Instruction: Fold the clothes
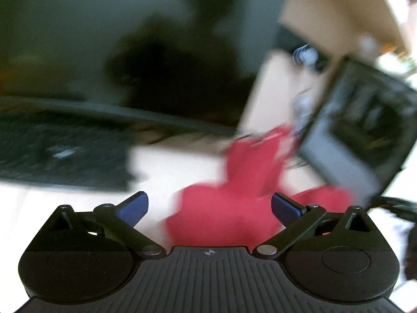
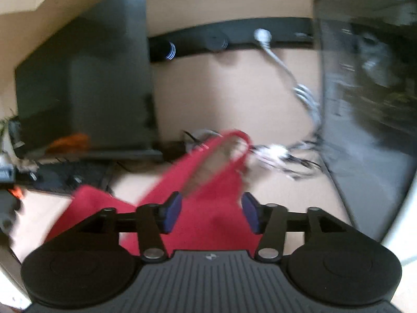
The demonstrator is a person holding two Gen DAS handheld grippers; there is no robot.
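Note:
A red garment (image 1: 250, 167) lies crumpled on the light desk top (image 1: 177, 167); the picture is blurred. My left gripper (image 1: 208, 203) hovers over its near part, blue pads (image 1: 135, 206) spread wide and touching nothing. In the right wrist view the same red garment (image 2: 221, 190) stretches away from me, with a looped neck opening at its far end. My right gripper (image 2: 211, 208) stands over it, its blue pads (image 2: 173, 214) apart on either side of the cloth. They do not press on it.
A black keyboard (image 1: 62, 154) lies at the left. A dark monitor (image 2: 86, 86) stands behind it, with something orange (image 2: 70, 140) at its foot. A dark computer case (image 2: 370, 104) stands at the right, with tangled cables (image 2: 281, 156) beside it.

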